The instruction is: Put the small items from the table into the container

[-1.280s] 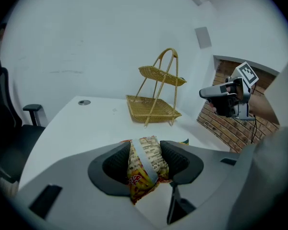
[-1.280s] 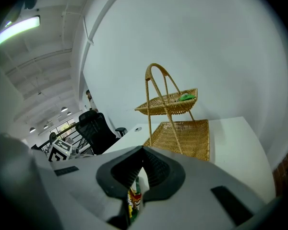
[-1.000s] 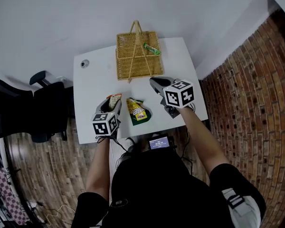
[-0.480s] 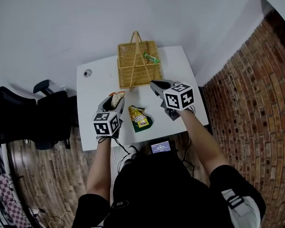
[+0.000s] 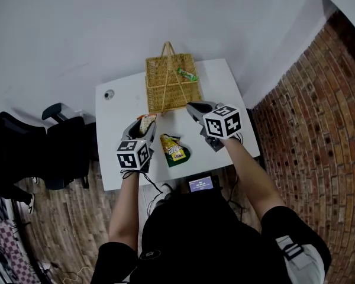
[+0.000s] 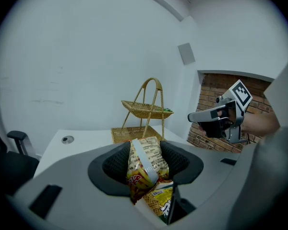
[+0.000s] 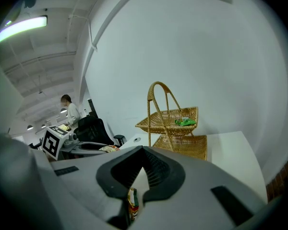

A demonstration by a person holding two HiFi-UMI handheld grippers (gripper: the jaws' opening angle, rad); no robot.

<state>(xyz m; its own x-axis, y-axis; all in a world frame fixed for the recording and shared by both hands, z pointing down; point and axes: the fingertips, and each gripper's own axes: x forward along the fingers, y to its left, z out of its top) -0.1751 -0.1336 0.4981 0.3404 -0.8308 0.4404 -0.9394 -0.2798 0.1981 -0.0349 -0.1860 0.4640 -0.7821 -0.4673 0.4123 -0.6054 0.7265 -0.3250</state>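
White tabletop (image 5: 113, 118), woven wicker basket (image 5: 165, 89)

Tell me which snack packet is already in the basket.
The green packet, on the upper tier of the basket. The yellow-and-red packet is held in the left gripper, and the yellow-green packet lies on the table.

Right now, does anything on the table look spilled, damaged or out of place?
Nothing stands out. The basket stands upright with a green packet in its upper tier. A yellow packet lies on the table, and the left hand-held gripper holds a snack bag.
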